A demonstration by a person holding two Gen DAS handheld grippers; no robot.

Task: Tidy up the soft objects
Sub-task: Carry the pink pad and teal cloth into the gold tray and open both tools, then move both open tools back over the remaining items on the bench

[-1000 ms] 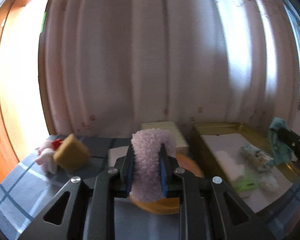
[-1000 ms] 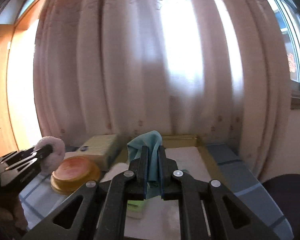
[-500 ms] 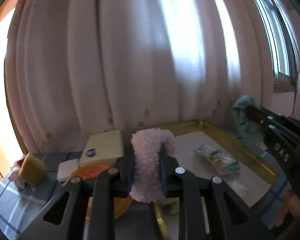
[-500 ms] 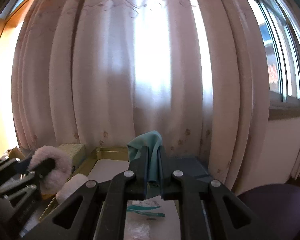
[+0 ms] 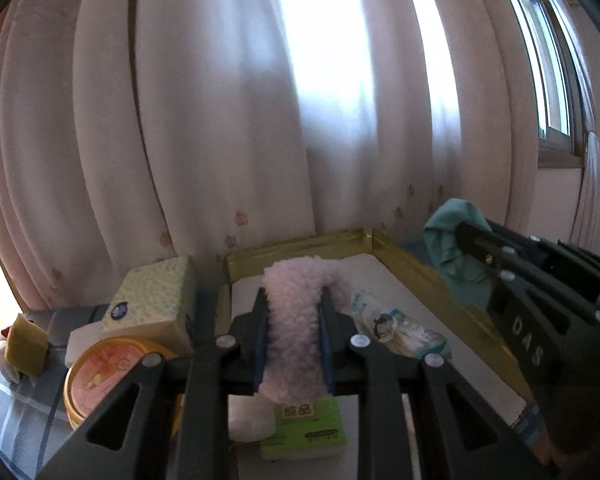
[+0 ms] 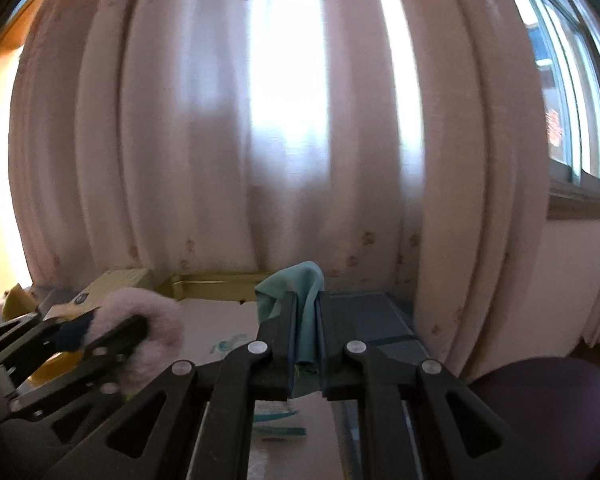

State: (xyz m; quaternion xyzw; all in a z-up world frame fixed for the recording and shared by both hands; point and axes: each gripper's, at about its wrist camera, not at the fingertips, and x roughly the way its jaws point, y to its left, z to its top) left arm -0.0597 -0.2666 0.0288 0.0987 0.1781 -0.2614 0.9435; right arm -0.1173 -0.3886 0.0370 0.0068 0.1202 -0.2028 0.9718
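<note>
While both grippers hang over the gold tray, left gripper jaws clamp a pink fluffy cloth — right gripper jaws pinch a teal cloth. Packets lie in tray — tissue box beside it.

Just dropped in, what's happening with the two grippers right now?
The left gripper is shut on a fluffy pink cloth, held above the gold tray, which already holds wrapped packets. The right gripper is shut on a teal cloth, near the tray's right side. Neither cloth is set down yet.
</note>
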